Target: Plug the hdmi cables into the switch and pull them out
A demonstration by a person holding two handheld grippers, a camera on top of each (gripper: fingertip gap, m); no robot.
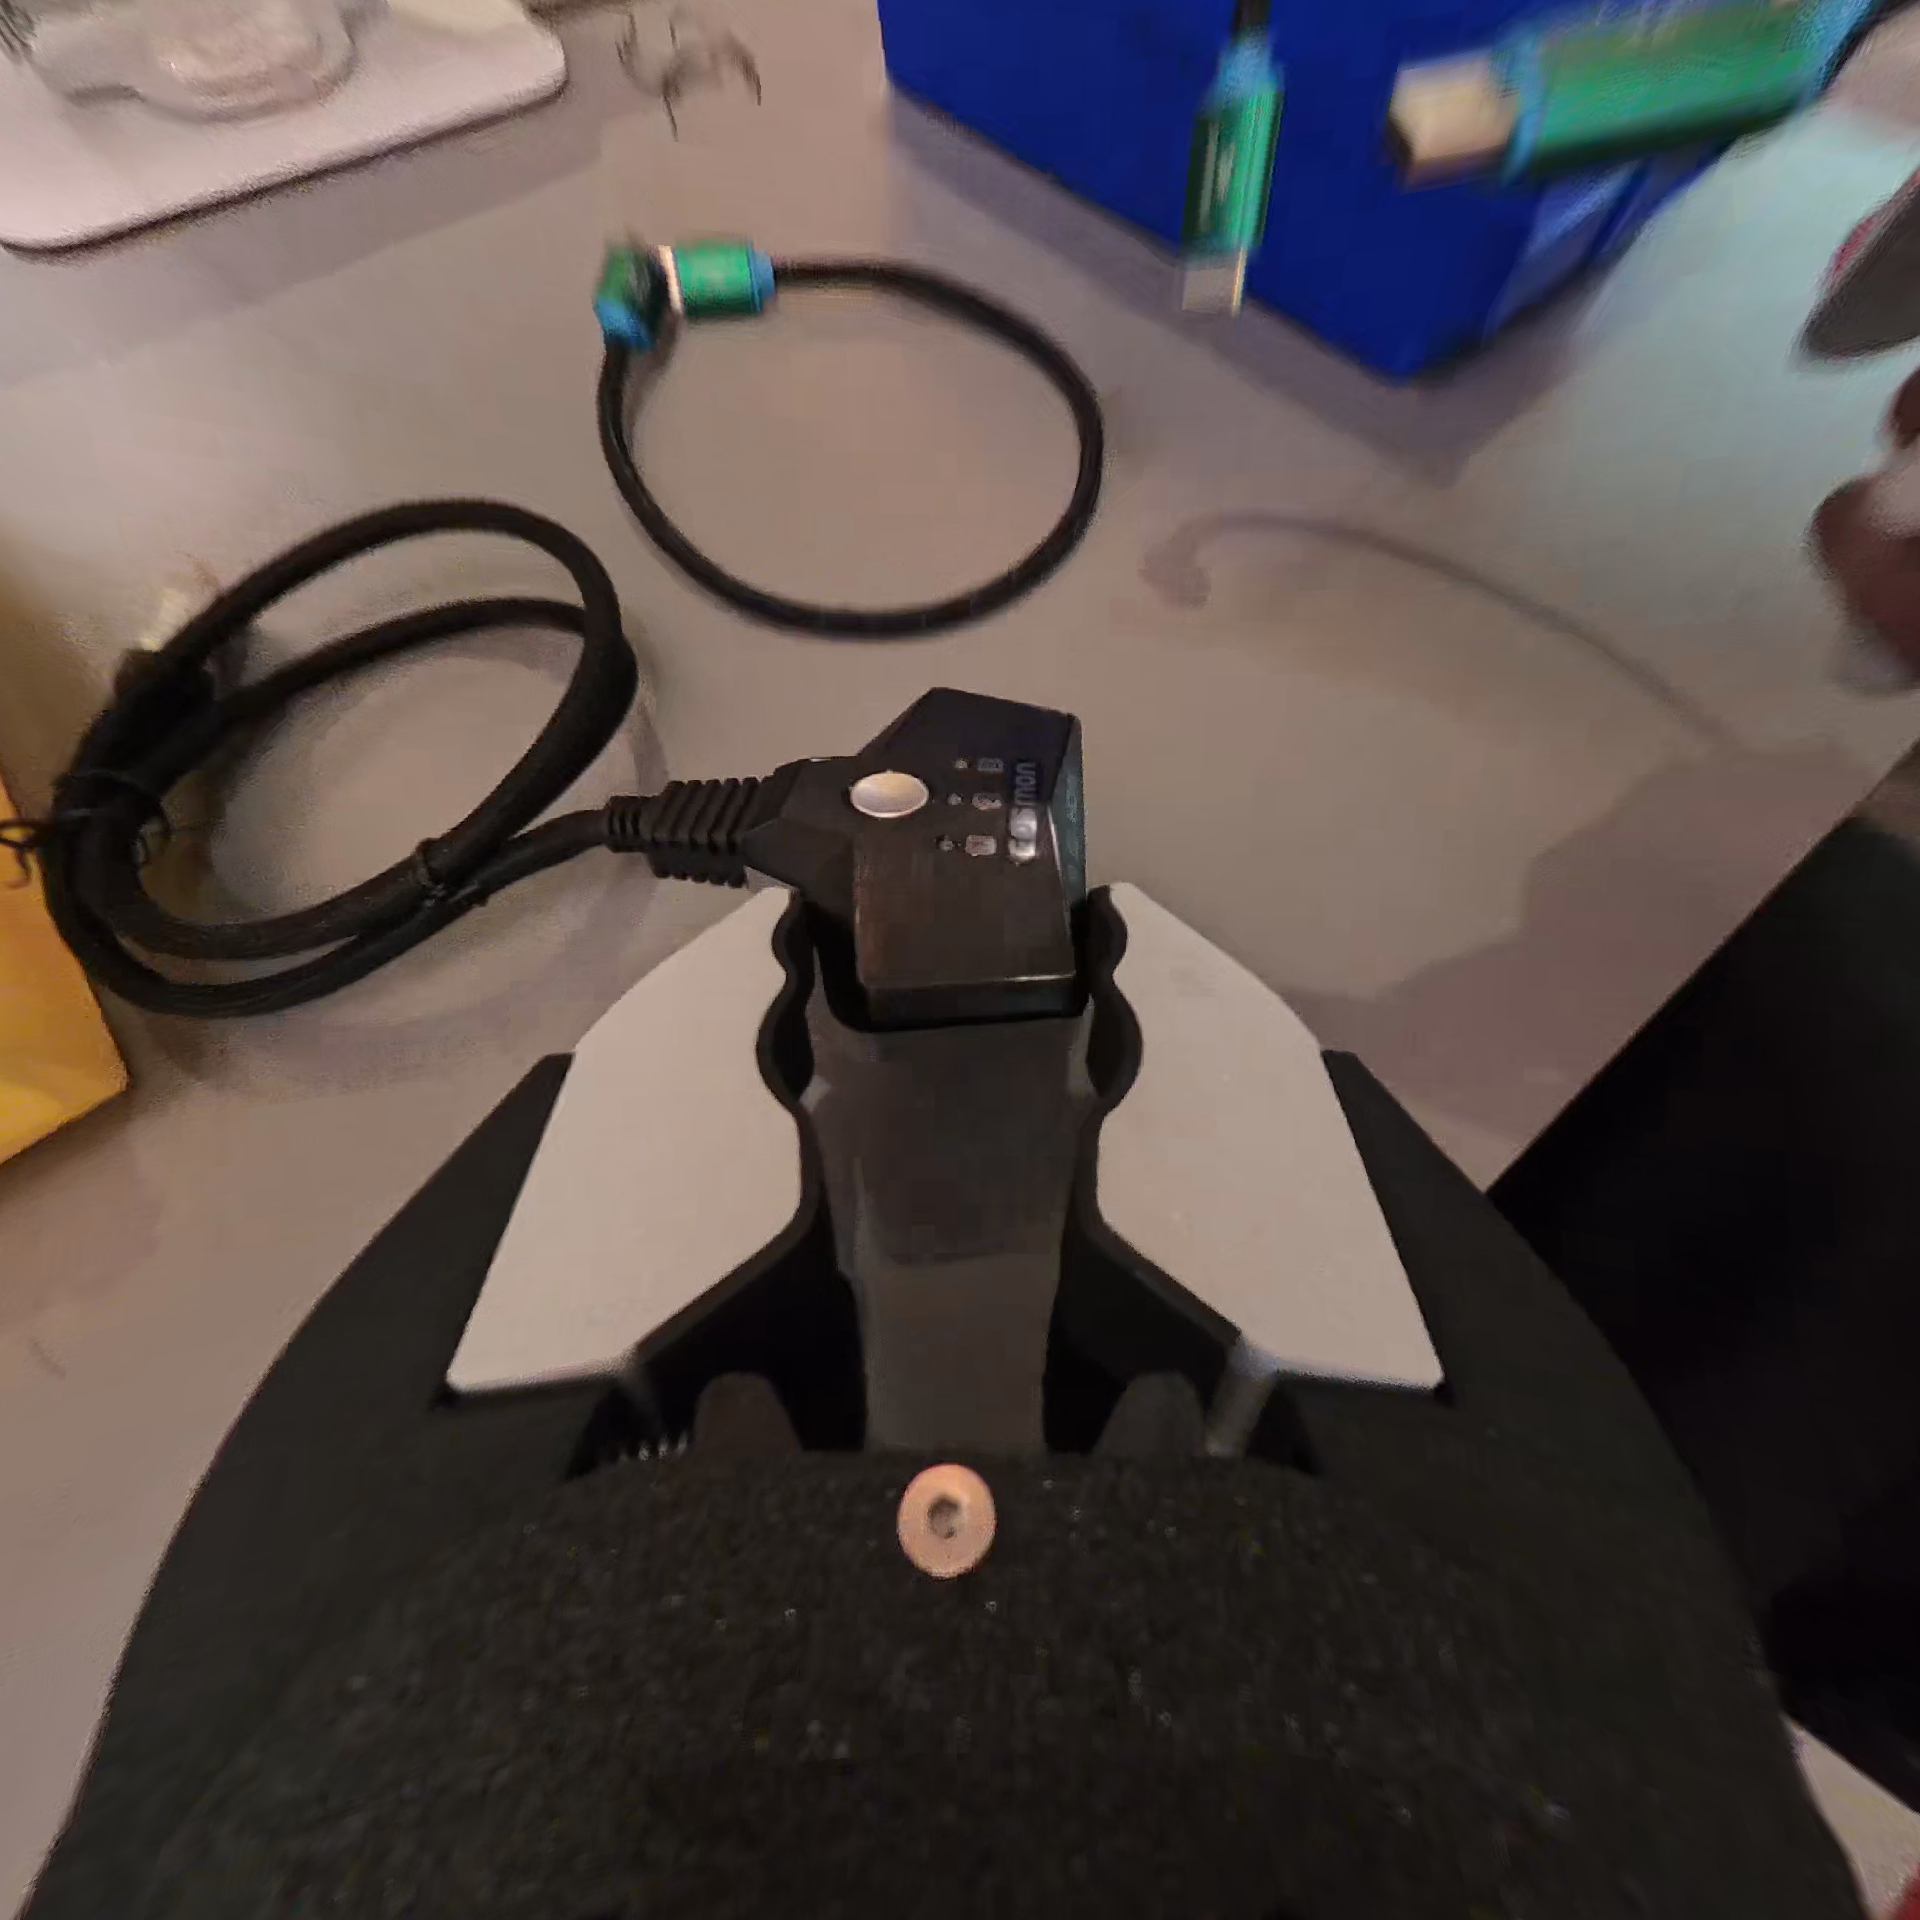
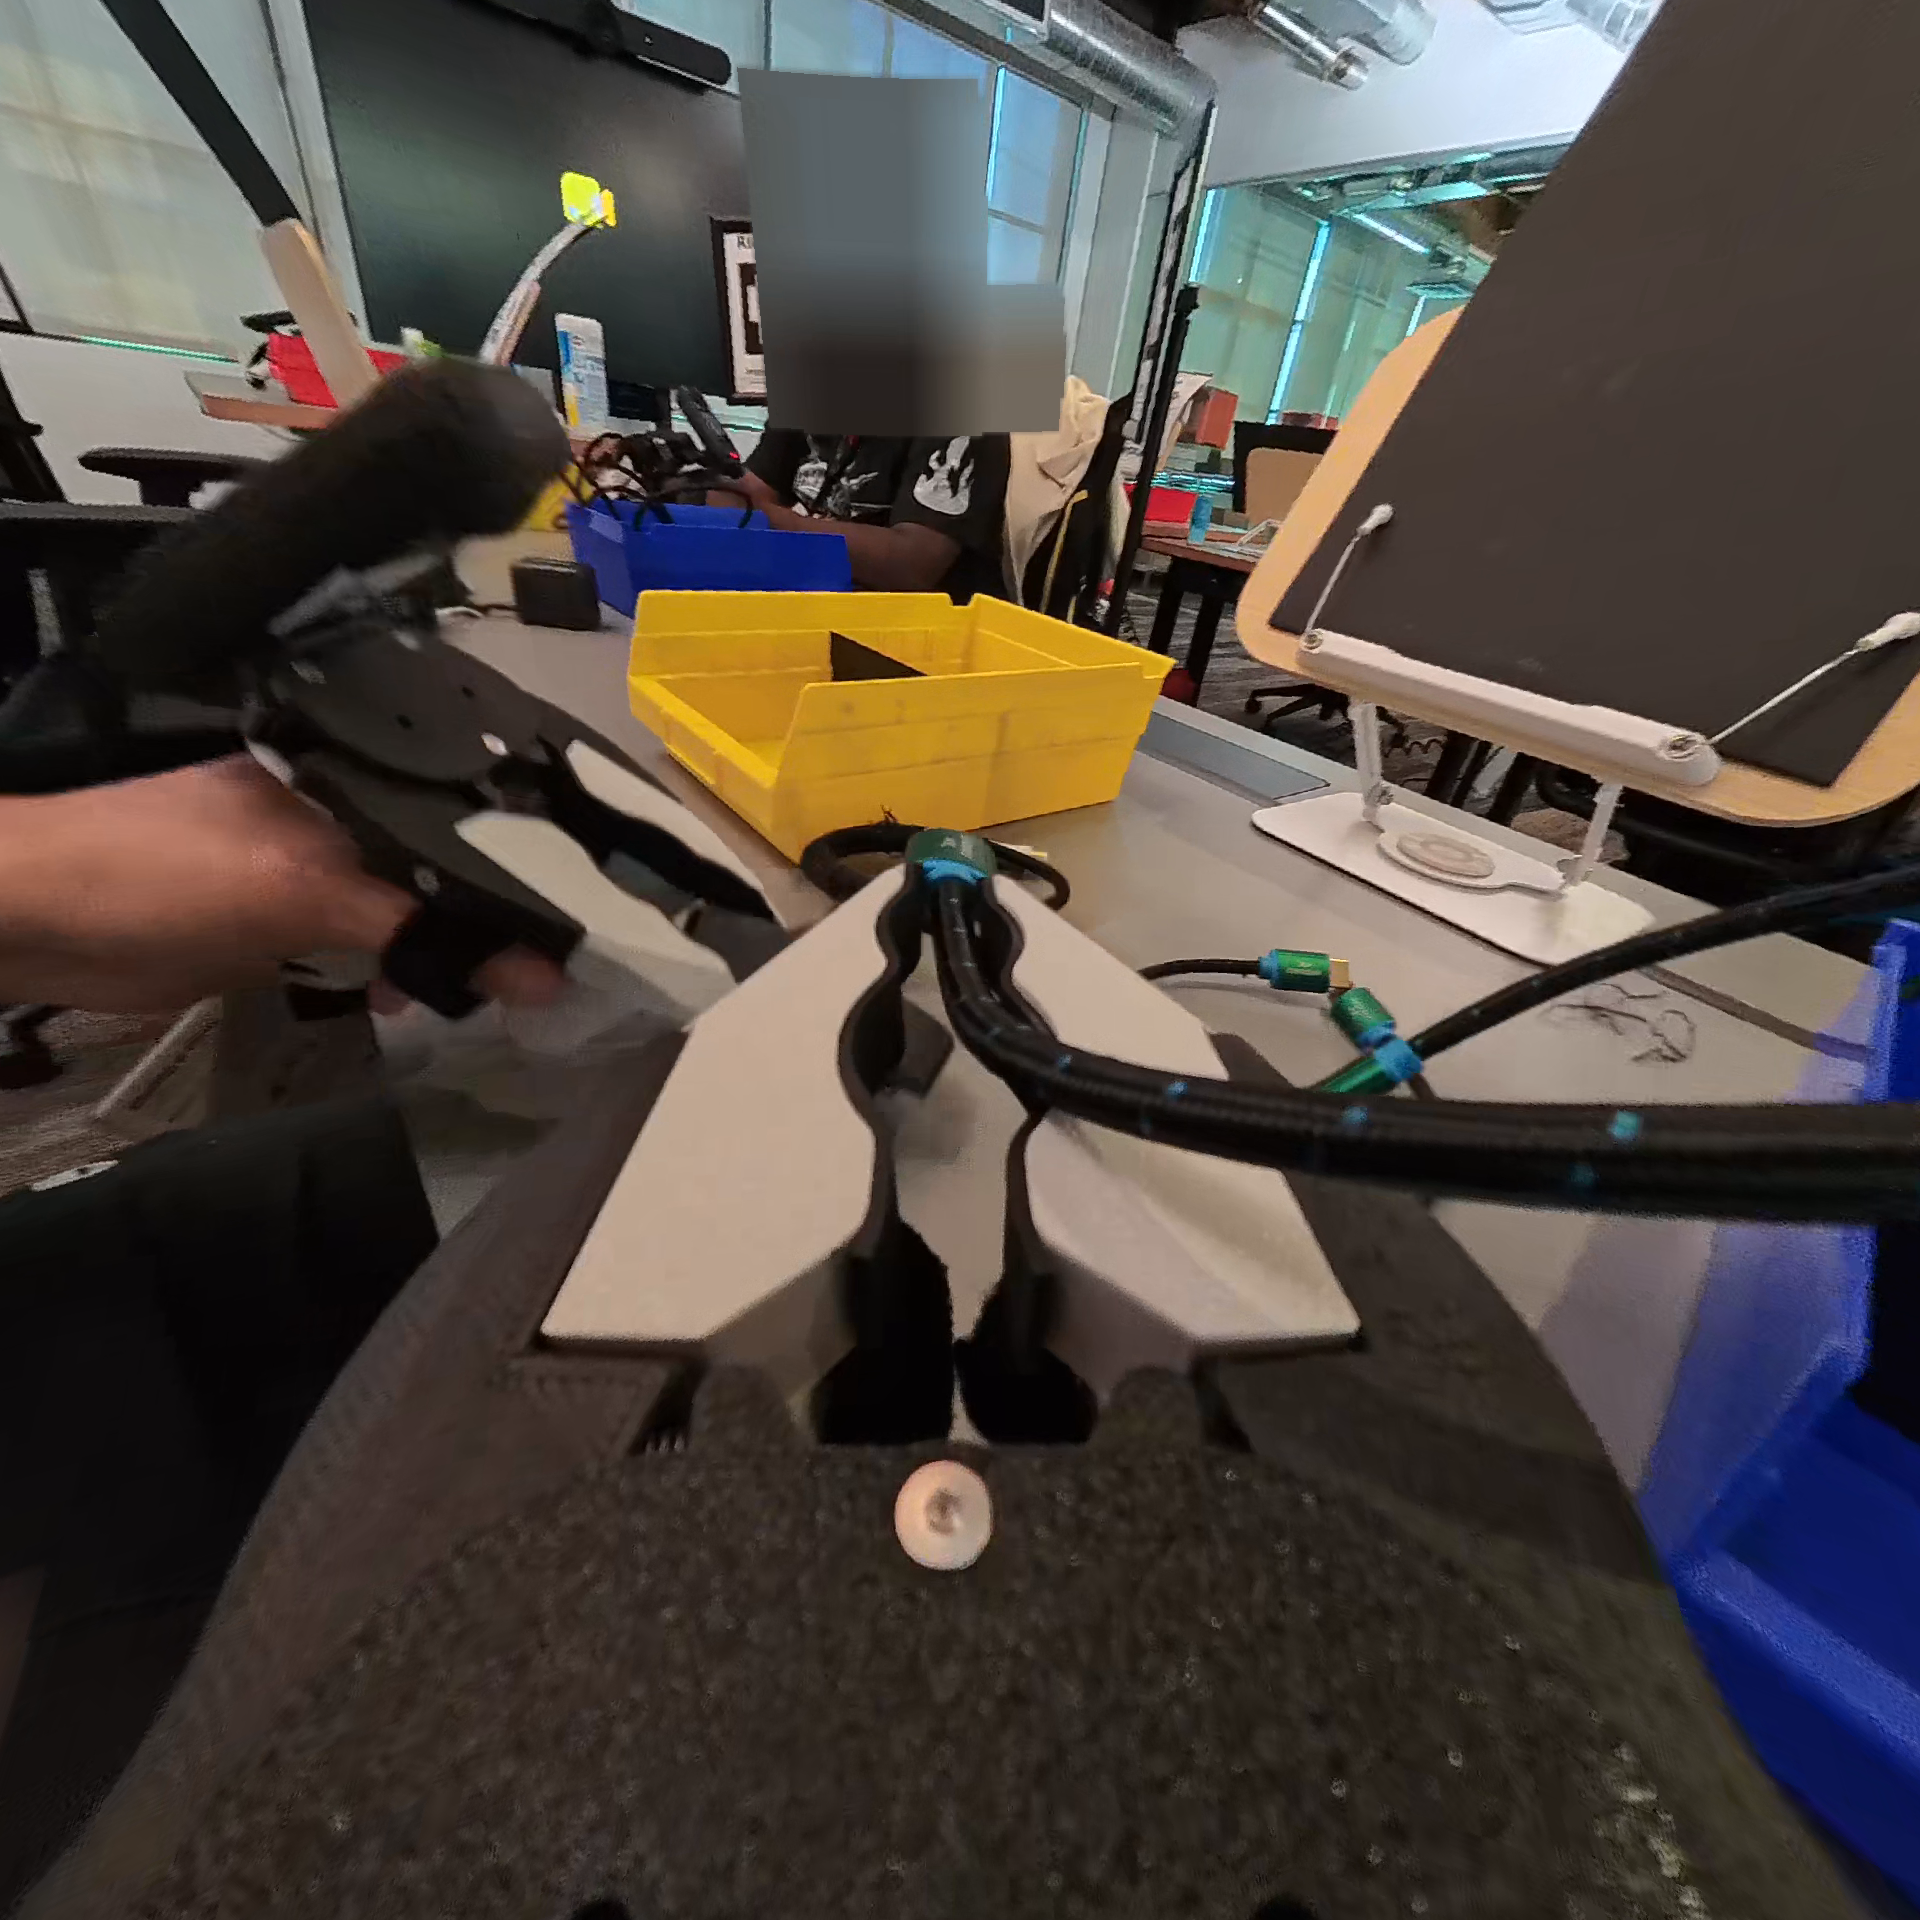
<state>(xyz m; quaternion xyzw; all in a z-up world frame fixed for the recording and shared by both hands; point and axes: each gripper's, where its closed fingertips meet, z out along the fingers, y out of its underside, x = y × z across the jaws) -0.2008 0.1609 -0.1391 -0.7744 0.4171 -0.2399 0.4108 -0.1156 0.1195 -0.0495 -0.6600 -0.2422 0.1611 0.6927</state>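
Left wrist view showed the left claw angled down over the tabletop, clamped on the black switch, its lead running left. Right wrist view had the right claw level, gripping a green-ended hdmi cable, plug pointing forward.

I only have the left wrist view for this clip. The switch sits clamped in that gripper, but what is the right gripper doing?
Observer: The right gripper is shut on a green HDMI plug, its braided cable trailing off to the right.
Operator: Is that plug in the switch yet?
Observer: No. The plug sits at the fingertips in open air, apart from the left gripper, which is to its left.
Operator: What lies behind it?
Observer: A yellow bin stands on the table just beyond the plug.
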